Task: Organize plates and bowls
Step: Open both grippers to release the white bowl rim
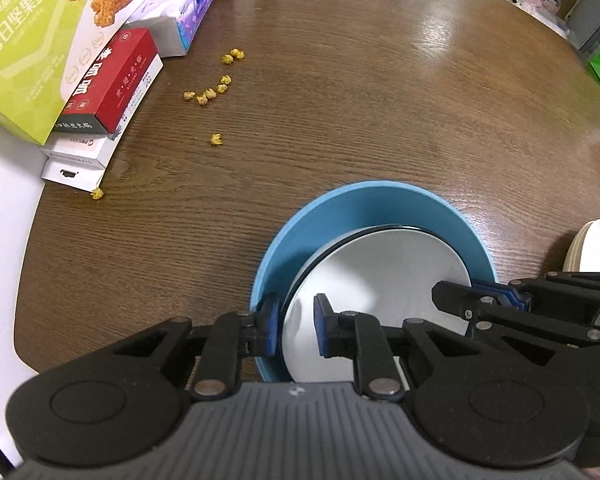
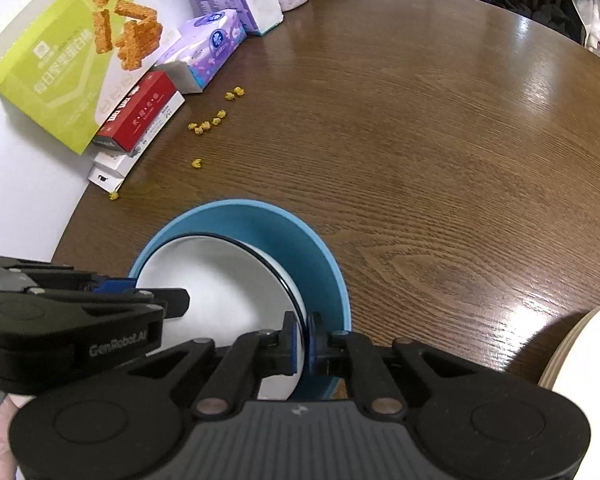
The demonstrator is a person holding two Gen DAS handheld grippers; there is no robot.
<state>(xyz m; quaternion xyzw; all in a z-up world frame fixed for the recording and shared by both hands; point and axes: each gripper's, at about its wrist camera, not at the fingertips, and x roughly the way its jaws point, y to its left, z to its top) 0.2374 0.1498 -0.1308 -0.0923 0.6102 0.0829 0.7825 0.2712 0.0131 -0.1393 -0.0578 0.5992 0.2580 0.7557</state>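
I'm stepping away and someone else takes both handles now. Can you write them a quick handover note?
Left claw: straddles the blue bowl's near-left wall and the white plate's edge; grip unclear.
Right claw: shut on the white plate's rim at the opposite side.
The plate sits tilted inside the bowl on the wooden table.
More white dishes wait to the right.
Left: seat the plate, release, stack the rest.

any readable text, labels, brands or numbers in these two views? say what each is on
"GenRobot.AI": on the black body of the left gripper.
"每日坚果蛋白棒": on the lime-green cardboard snack box.
"2025/12/25": a printed date on that same box, partly cut off.
Red-and-white carton: white characters, too distorted to read.
Purple tissue packs: print too small.
White cartons under the red one: print too small.
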